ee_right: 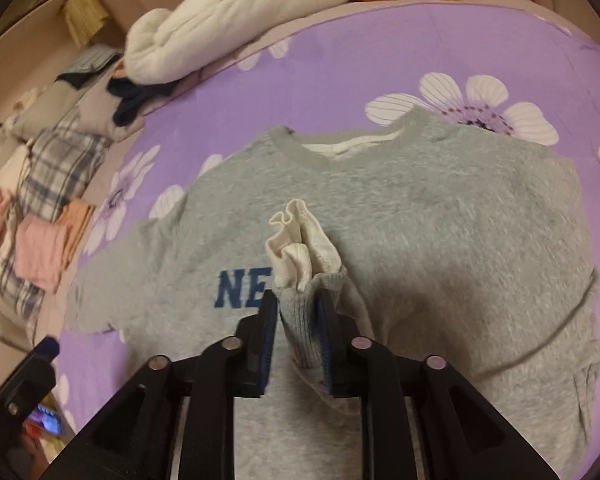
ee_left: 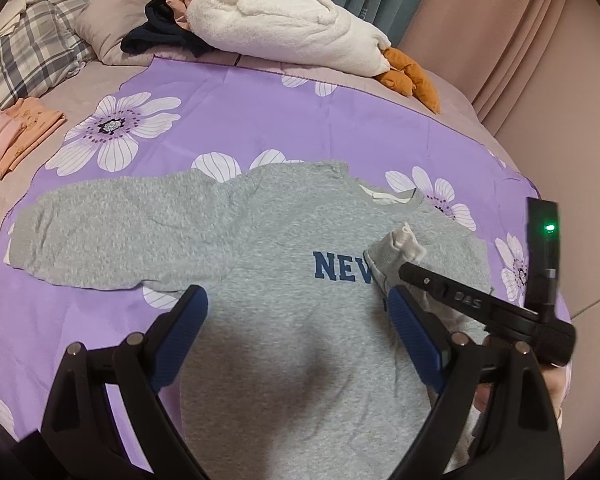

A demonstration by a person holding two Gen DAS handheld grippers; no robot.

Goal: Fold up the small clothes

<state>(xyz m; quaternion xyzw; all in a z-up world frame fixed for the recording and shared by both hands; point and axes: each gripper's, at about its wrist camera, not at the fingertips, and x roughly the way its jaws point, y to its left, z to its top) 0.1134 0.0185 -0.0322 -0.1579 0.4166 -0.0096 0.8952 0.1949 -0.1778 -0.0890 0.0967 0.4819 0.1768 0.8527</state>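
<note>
Right tool (ee_right: 296,320) pinches sleeve cuff (ee_right: 300,264); left tool (ee_left: 296,316) spread wide; one grey sweatshirt (ee_left: 284,320).

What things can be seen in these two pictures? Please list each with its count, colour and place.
sweatshirt: 1, grey with blue letters, flat on the cloth, one sleeve folded over the chest
cloth: 1, purple with white flowers, spread on the bed
plush toy: 1, white with orange feet, behind the cloth
dark garment: 1, navy, beside the toy
folded clothes: several, pink and orange, left of the cloth
pillow: 1, grey plaid, far left
left gripper: open above the sweatshirt
right gripper: shut on the sleeve cuff
</note>
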